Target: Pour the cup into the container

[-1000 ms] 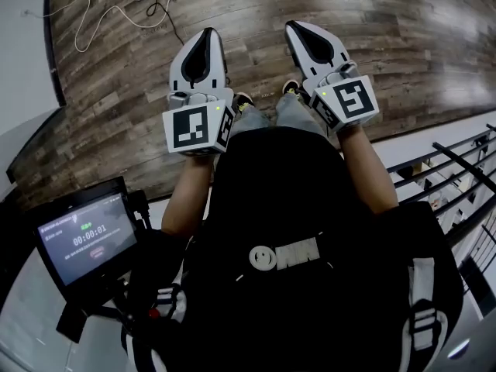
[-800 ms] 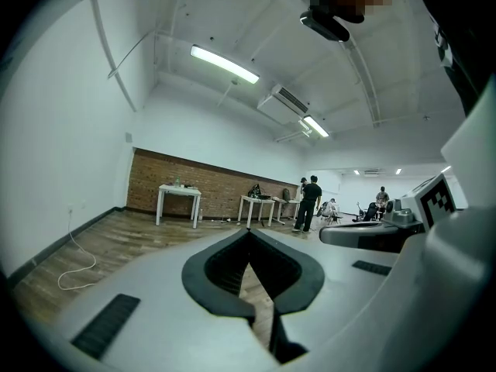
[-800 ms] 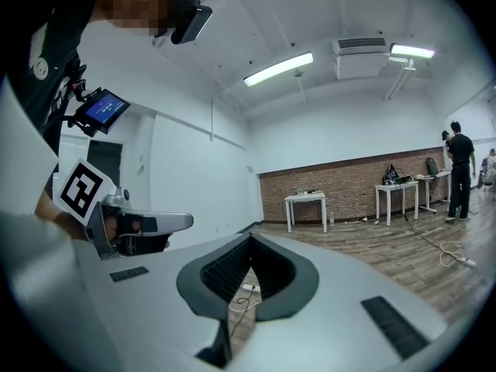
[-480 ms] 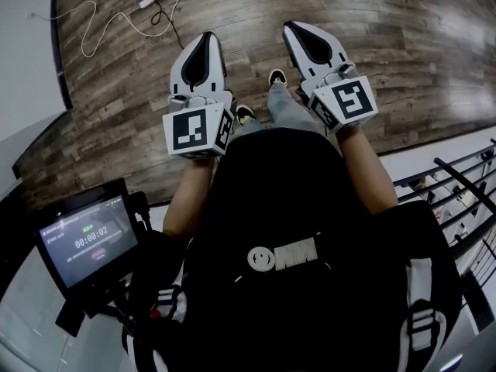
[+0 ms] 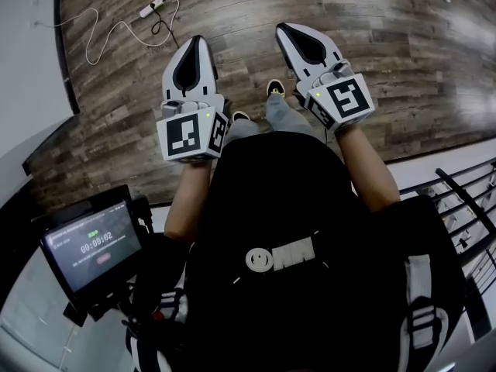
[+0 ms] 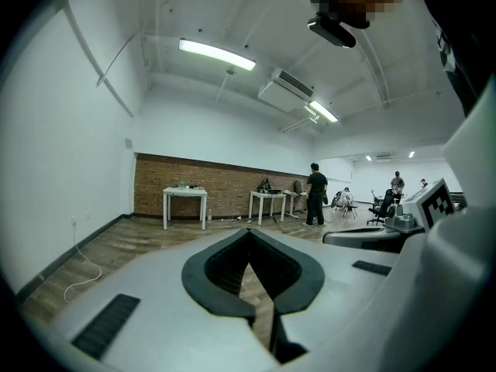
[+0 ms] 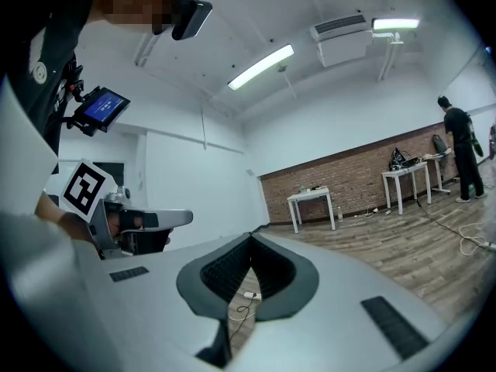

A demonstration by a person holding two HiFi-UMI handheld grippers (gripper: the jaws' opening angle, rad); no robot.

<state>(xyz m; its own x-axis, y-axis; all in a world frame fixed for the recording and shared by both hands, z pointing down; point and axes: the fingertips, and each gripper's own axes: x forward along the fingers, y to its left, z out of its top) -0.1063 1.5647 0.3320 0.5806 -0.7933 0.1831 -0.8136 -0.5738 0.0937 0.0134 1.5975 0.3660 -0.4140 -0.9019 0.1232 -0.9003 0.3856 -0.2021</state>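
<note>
No cup or container shows in any view. I hold both grippers out in front of my body, over a wooden plank floor (image 5: 372, 45). My left gripper (image 5: 195, 39) is shut, its tips meeting with nothing between them; the left gripper view (image 6: 249, 231) looks level across a large room. My right gripper (image 5: 280, 28) is shut too and empty, and in the right gripper view (image 7: 249, 237) it points toward a brick wall. In that view the left gripper (image 7: 174, 218) shows beside it at the left.
White tables (image 6: 185, 196) stand along a brick wall (image 6: 217, 180), with people (image 6: 315, 194) further right. A cable and power strip (image 5: 147, 10) lie on the floor ahead left. A screen (image 5: 97, 246) hangs at my left side, and a railing (image 5: 465, 200) runs at the right.
Both grippers have shifted a little left and up in the head view. The floor has slid beneath them, and a foot has stepped forward between them.
</note>
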